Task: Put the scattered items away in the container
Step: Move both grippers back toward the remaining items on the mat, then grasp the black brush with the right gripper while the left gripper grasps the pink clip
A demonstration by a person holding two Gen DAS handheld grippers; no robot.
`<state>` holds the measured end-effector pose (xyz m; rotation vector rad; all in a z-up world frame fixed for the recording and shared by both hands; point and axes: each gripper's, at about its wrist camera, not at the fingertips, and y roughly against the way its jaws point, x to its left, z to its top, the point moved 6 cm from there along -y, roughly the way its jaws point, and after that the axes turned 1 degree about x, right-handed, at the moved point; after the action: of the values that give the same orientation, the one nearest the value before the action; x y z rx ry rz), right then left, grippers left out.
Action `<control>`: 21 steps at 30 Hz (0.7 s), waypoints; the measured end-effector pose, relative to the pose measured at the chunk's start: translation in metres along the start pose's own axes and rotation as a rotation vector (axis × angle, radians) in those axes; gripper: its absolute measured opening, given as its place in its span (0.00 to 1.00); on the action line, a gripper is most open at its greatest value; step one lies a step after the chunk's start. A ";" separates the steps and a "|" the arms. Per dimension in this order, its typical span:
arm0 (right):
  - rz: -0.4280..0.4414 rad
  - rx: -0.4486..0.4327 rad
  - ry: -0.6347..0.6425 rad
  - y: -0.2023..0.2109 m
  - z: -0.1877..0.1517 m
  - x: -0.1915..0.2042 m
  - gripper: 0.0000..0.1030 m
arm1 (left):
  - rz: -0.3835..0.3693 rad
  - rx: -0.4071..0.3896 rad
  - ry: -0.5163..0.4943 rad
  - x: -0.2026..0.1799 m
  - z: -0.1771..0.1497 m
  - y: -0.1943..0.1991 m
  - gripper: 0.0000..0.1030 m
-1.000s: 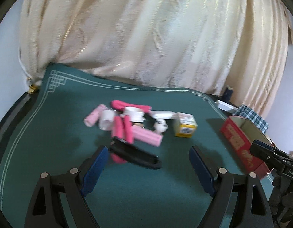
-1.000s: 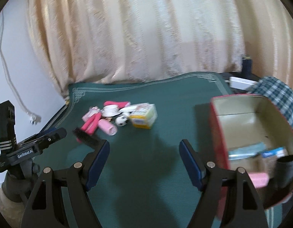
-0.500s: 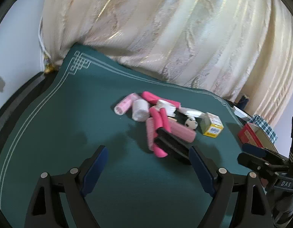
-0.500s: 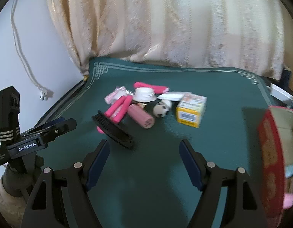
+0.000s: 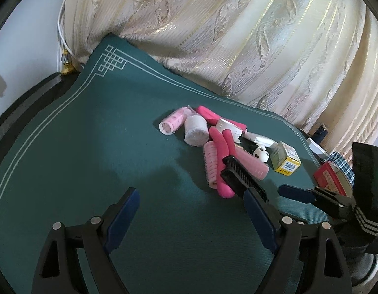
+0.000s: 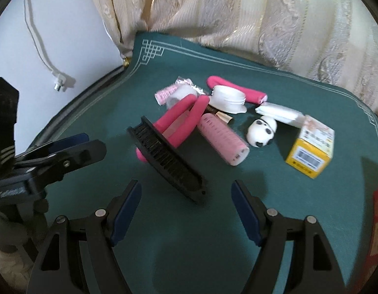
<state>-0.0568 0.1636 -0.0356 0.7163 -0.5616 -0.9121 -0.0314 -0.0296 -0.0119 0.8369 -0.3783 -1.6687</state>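
Lying bristles-up, black brush (image 6: pixel 168 161) leans on pink rollers (image 6: pixel 181 120).

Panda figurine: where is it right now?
In the right wrist view the panda figurine lies on the green table cover, right of centre, between the pink hair roller and the yellow box, just in front of a white packet.

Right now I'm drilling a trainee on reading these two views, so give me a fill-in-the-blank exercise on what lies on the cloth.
1. The black brush leans on two bent ____ foam rods.
2. The small white toy is painted as a ____.
3. The box with the barcode is mostly ____.
4. Both the left gripper and the right gripper hold ____.

Missing words: pink; panda; yellow; nothing
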 end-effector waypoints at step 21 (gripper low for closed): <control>0.060 0.065 0.030 -0.016 -0.003 0.016 0.32 | -0.006 0.028 0.032 0.006 0.001 -0.008 0.86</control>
<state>-0.0548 0.1439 -0.0470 0.7664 -0.5852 -0.8291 -0.0383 -0.0330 -0.0182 0.8858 -0.3781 -1.6567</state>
